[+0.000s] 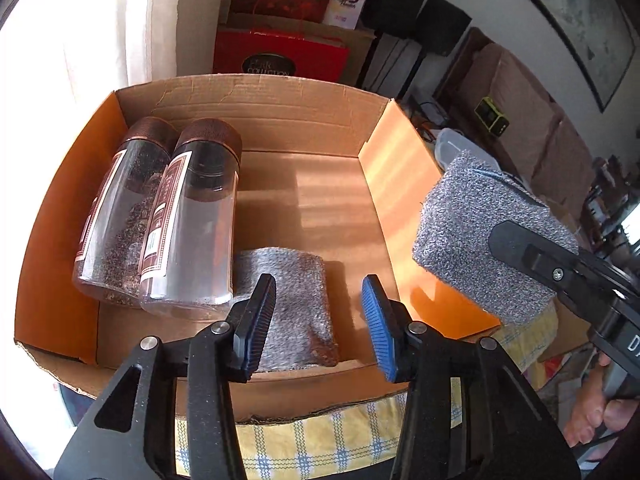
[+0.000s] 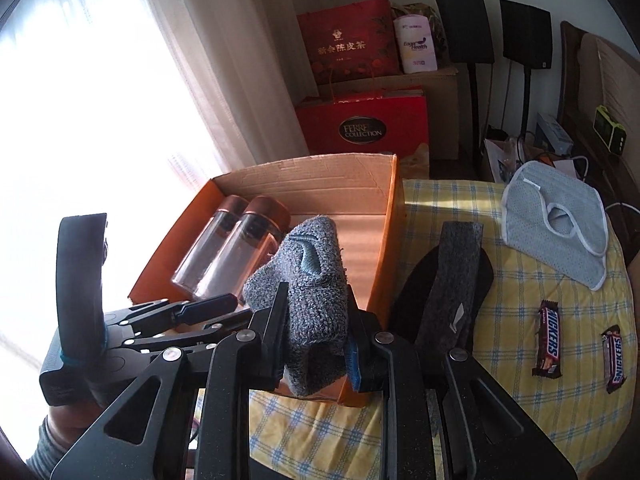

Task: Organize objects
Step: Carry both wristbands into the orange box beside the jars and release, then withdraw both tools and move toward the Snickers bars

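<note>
My left tongs point(image 1: 320, 320) stand open above a grey wristband point(image 1: 292, 304) lying in the cardboard box point(image 1: 256, 104). My right tongs point(image 2: 316, 336) are clamped on a second wristband point(image 2: 308, 280).

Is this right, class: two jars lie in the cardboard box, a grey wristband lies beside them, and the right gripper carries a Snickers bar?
No. The right gripper carries a grey wristband, as the right wrist view shows. Both Snickers bars lie on the tablecloth.
</note>
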Tool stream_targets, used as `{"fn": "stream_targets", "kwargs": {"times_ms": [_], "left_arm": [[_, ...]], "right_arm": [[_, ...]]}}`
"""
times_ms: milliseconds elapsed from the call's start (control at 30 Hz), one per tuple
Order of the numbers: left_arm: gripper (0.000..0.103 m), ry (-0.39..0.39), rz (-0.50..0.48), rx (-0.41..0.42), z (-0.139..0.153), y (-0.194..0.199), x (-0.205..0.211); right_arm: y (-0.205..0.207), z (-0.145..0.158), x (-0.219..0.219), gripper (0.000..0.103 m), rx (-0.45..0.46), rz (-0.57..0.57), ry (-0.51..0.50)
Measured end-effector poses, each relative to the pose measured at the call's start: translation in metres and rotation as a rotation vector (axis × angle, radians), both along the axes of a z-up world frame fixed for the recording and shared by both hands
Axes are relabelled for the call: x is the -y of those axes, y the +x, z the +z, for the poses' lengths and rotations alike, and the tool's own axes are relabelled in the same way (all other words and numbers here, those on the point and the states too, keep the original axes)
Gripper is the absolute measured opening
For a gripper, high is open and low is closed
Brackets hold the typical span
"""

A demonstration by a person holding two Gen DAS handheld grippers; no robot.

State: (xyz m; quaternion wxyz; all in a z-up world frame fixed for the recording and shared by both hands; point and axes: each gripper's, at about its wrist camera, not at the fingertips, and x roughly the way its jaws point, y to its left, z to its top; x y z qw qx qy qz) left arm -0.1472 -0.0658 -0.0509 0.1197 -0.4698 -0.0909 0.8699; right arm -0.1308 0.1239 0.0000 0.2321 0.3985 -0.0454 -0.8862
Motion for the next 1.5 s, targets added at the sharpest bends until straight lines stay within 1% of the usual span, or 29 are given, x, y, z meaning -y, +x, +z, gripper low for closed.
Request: {"fn": "stream_targets", "kwargs": {"times_ms": [67,200,333,400,433,500,600,667,800,867,1067,1100,1133,1167,1200,1233,1300,1400,1433,1500], "left_arm": [[0.048,0.007,0.015,-0.020,0.008,0.002,0.002],[0.051,0.075,0.042,-0.038,0.021,0.002,0.015],[0.052,0.090,0.062,-0.051,0.029,0.004,0.023],[0.052,0.089,0.073,-0.054,0.031,0.005,0.026],[0.052,0.088,0.079,-0.055,0.031,0.005,0.027],[0.052,0.085,0.083,-0.051,0.030,0.004,0.029],[0.052,0.077,0.081,-0.041,0.027,0.004,0.029],[0.052,0.074,0.080,-0.040,0.026,0.005,0.028],[0.054,0.076,0.066,-0.031,0.025,0.003,0.022],[0.057,0.076,0.055,-0.028,0.024,0.004,0.018],[0.058,0.068,0.025,-0.021,0.024,0.006,0.006],[0.062,0.064,0.023,-0.024,0.024,0.007,0.003],[0.072,0.061,0.023,-0.032,0.025,0.009,0.001],[0.076,0.062,0.022,-0.044,0.027,0.010,-0.001],[0.082,0.066,0.019,-0.054,0.028,0.012,-0.004],[0.086,0.069,0.016,-0.060,0.031,0.013,-0.006],[0.090,0.056,0.004,-0.071,0.036,0.014,-0.014],[0.096,0.021,-0.037,-0.108,0.045,0.018,-0.033],[0.100,0.003,-0.046,-0.130,0.048,0.020,-0.039],[0.103,-0.036,-0.053,-0.177,0.053,0.027,-0.052]], "right_arm": [[-0.001,0.000,0.001,0.023,0.001,0.001,0.000],[-0.001,0.000,0.005,0.023,-0.004,0.005,0.003],[-0.004,-0.002,0.012,0.024,-0.010,-0.008,0.006],[-0.006,-0.005,0.014,0.027,-0.013,-0.022,0.000],[-0.007,-0.007,0.015,0.032,-0.016,-0.026,-0.009],[-0.008,-0.010,0.017,0.038,-0.018,-0.039,-0.011],[-0.007,-0.016,0.021,0.039,-0.001,-0.035,0.019],[-0.003,-0.014,0.021,0.042,0.000,-0.026,0.028],[0.007,-0.004,0.015,0.044,-0.034,-0.022,0.056],[0.010,0.001,0.011,0.044,-0.044,-0.021,0.066],[0.020,0.010,-0.013,0.044,-0.060,-0.041,0.089],[0.021,0.011,-0.018,0.045,-0.060,-0.047,0.093],[0.022,0.011,-0.024,0.049,-0.059,-0.054,0.100],[0.024,0.011,-0.030,0.050,-0.061,-0.064,0.105],[0.025,0.011,-0.036,0.055,-0.062,-0.076,0.109],[0.025,0.011,-0.042,0.061,-0.061,-0.093,0.116],[0.025,0.011,-0.056,0.070,-0.057,-0.125,0.125],[0.025,0.012,-0.078,0.072,-0.053,-0.164,0.133],[0.025,0.013,-0.085,0.076,-0.053,-0.177,0.132],[0.027,0.013,-0.099,0.081,-0.056,-0.207,0.129]]}}
